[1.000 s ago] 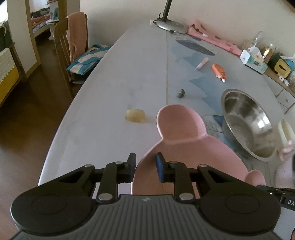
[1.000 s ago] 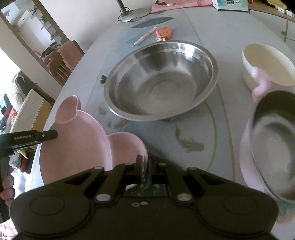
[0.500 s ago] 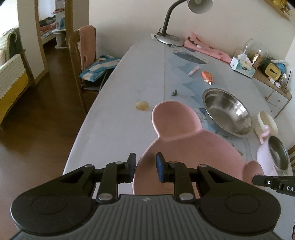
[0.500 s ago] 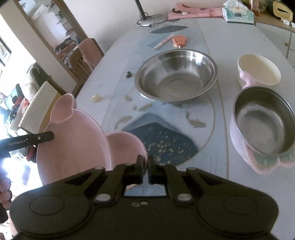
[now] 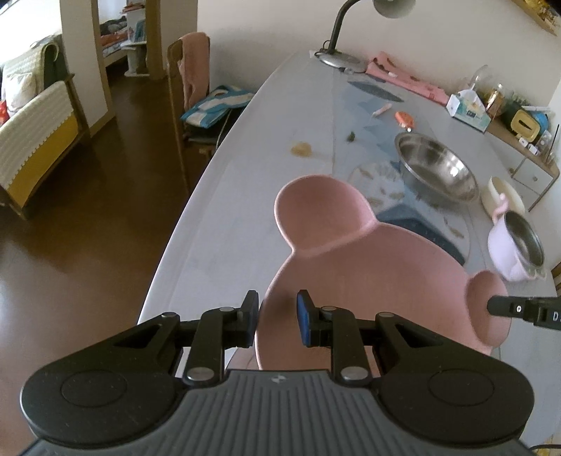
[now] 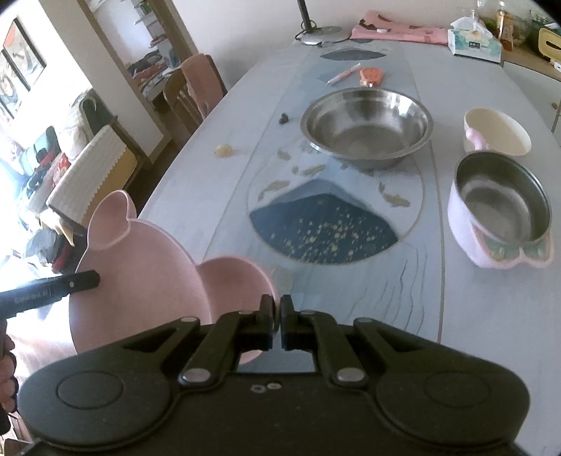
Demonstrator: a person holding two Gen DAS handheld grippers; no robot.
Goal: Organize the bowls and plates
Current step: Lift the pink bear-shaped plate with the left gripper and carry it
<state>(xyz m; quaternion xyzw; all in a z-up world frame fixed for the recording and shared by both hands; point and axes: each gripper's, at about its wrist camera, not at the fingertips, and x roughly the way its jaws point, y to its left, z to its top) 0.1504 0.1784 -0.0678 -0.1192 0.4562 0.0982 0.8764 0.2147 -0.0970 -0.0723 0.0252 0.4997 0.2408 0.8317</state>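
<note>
A pink mouse-shaped plate (image 5: 368, 273) hangs above the near left part of the table, carried between both grippers. My left gripper (image 5: 277, 314) is shut on its near rim, one pad outside and one inside the dish. My right gripper (image 6: 277, 315) is shut on the rim of the plate's (image 6: 140, 273) right ear; its fingertip (image 5: 508, 308) shows in the left wrist view. On the table stand a large steel bowl (image 6: 366, 122), a cream bowl (image 6: 498, 135) and a lilac steel-lined pot (image 6: 501, 217).
A round blue placemat (image 6: 326, 224) lies in front of the steel bowl. Farther back are a pen (image 6: 343, 75), an orange item (image 6: 371, 75), a tissue box (image 6: 475, 42), a pink cloth (image 6: 399, 29) and a desk lamp (image 5: 340, 59). Chairs (image 5: 182, 87) and floor lie past the table's left edge.
Both grippers have pulled back and risen with the pink plate held between them. The bowls and pot now look smaller and farther off, and the placemat has come into view.
</note>
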